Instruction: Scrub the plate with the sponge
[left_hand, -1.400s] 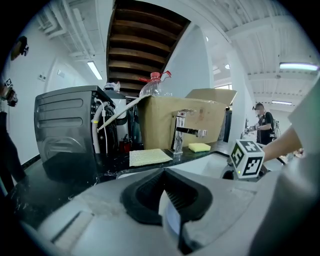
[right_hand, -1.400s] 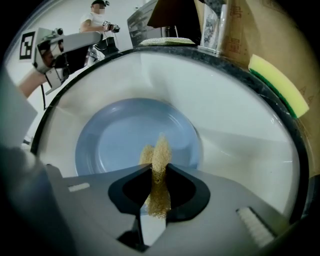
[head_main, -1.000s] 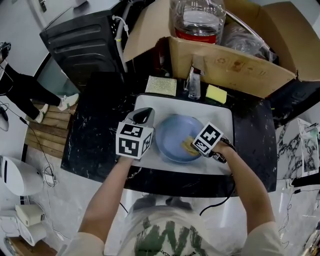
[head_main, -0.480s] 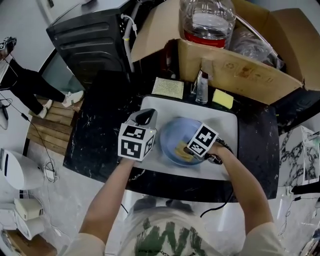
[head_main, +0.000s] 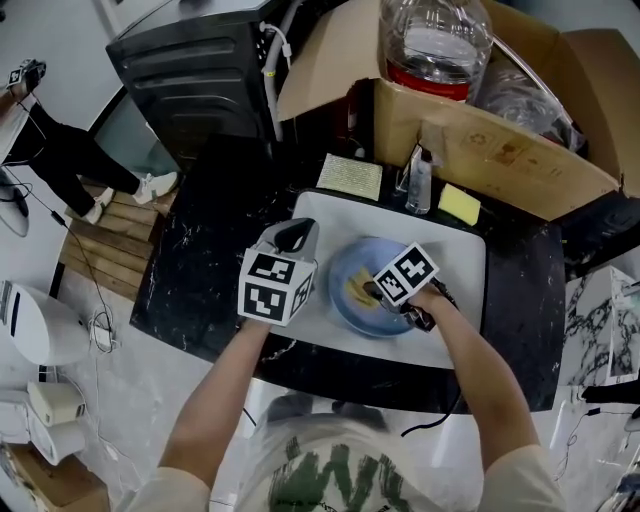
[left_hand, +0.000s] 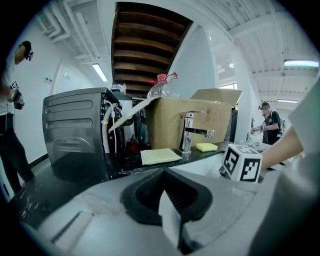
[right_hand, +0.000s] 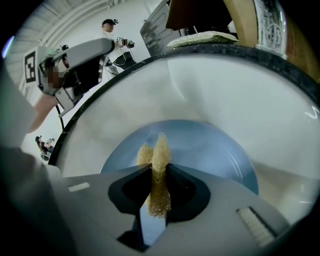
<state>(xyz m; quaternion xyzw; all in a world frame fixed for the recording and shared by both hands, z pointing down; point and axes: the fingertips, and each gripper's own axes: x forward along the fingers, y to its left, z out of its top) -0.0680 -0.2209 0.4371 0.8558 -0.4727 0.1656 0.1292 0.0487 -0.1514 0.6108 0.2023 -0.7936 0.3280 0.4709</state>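
Plate (head_main: 355, 310) lies flat in tray (head_main: 462, 262) — right gripper (right_hand: 159, 172) pinches sponge (right_hand: 157, 150) edge-down to scrub (left gripper (left_hand: 162, 172) closed, empty, aside).

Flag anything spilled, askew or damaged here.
Nothing stands out. The round blue plate lies flat in the white sink, and the right gripper pinches the tan sponge over it. The left gripper is shut, empty, beside the plate. No spill or breakage shows.

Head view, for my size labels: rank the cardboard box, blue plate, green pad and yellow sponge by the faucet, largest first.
1. cardboard box
2. blue plate, partly covered
3. green pad
4. yellow sponge
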